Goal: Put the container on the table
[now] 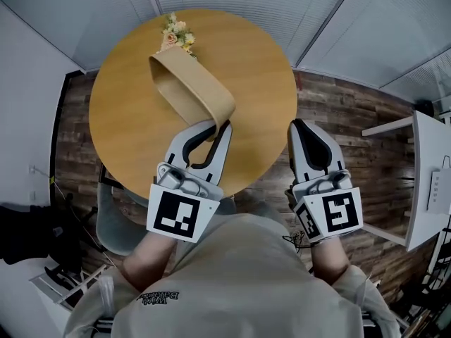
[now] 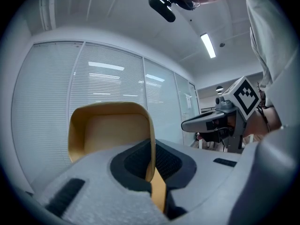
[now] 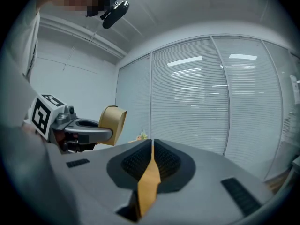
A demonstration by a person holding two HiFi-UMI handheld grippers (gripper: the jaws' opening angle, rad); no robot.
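Pinching container (image 1: 192, 90) wall: left claw (image 1: 215, 126); right claw (image 1: 299, 126) closed, empty.

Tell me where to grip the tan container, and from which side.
Grip the thin side wall at the rim of the container, coming from its open mouth, one jaw inside, one outside, as the left hand-held gripper does. The body looks too broad to span.

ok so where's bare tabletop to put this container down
The table is bare left of the container out to its left rim, and right of it toward the right gripper. Only the far edge is taken, by the flowers. The left gripper grips the container.
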